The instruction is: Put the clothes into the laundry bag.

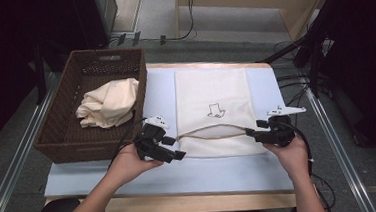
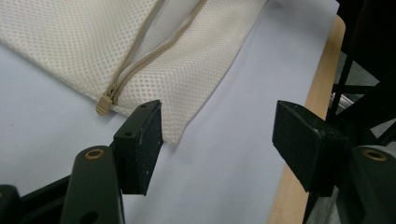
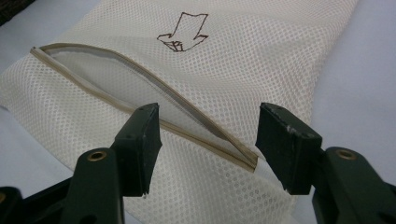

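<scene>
A cream mesh bag [image 1: 212,91] lies flat on the pale blue mat [image 1: 160,93], with a dark arrow drawing [image 1: 216,110] on it. Its tan zipper [image 1: 212,129] gapes open near the front edge. My left gripper [image 1: 175,148] is open at the bag's front left corner. In the left gripper view the jaws [image 2: 219,121] stand wide over bare mat, with the bag's corner [image 2: 173,116] beside one jaw and the zipper pull [image 2: 105,102] just beyond. My right gripper [image 1: 255,129] is open at the zipper's right end. Its jaws [image 3: 208,121] straddle the zipper's end [image 3: 245,161] without pressing it.
A brown wicker basket [image 1: 65,129] stands at the table's left and holds a crumpled cream cloth [image 1: 108,104]. The table's wooden edge [image 1: 183,204] runs along the front, and it also shows past the mat's edge [image 2: 317,93]. Metal rails and cables flank the table.
</scene>
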Demonstrator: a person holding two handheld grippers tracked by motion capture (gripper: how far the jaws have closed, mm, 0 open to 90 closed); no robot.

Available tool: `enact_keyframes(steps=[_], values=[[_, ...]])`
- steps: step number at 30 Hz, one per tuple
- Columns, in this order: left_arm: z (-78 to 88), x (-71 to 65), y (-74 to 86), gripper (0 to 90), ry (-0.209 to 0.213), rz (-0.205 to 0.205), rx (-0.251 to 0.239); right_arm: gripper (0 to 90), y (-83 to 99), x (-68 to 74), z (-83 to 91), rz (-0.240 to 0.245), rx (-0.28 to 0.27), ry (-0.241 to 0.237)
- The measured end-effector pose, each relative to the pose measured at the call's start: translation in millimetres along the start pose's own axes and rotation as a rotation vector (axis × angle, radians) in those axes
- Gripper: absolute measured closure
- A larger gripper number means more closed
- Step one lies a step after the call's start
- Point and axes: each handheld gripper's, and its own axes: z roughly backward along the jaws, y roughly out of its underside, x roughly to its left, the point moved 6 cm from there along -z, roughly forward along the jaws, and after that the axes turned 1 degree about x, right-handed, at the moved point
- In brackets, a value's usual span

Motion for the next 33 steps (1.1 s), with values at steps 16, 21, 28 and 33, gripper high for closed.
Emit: enact_keyframes(steps=[16, 21, 28, 33], values=[[33.9, 1.9, -11.3, 33.8, -0.023, 0.004, -0.017, 40.9, -1.4, 5.4, -4.1, 0.013, 0.008, -0.016], [45.9, 5.4, -14.5, 33.8, -0.037, -0.011, 0.0, 40.8, -2.0, 6.5, -4.3, 0.016, 0.008, -0.013], [60.4, 13.3, -22.5, 33.7, -0.037, 0.005, -0.009, 40.6, -3.6, 10.8, -6.8, 0.025, 0.006, -0.022], [70.4, 19.0, -29.5, 33.3, -0.06, -0.002, -0.003, 40.6, -3.9, 12.9, -7.7, 0.03, 0.009, -0.028]])
